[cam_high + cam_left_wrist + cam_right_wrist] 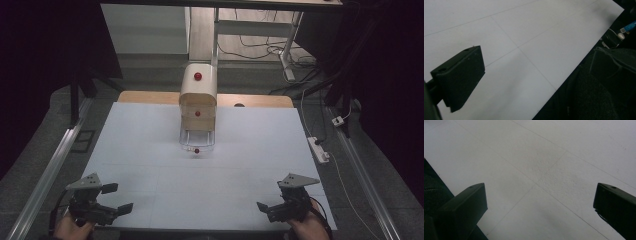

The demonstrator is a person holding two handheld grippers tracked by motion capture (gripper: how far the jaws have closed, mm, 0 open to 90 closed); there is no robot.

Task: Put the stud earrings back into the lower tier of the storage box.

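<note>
A small wooden cabinet (198, 92) with a rounded top stands at the middle back of the white table (150, 145). It has red knobs on the lid (198, 76) and on the middle drawer (197, 113). Its clear bottom drawer (197, 141) is pulled out toward me. At the near left corner my left gripper (118, 198) is held open over the table, one black finger (461, 77) showing in the left gripper view. My right gripper (270, 202) (540, 188) hovers open at the near right, with bare table between its jaws. Both are far from the cabinet.
Metal rails (55, 165) run along both sides of the table. A white power strip (318, 149) and cables lie on the floor at the right. A desk frame (287, 45) stands beyond the table. The near table edge (564, 77) drops to dark floor.
</note>
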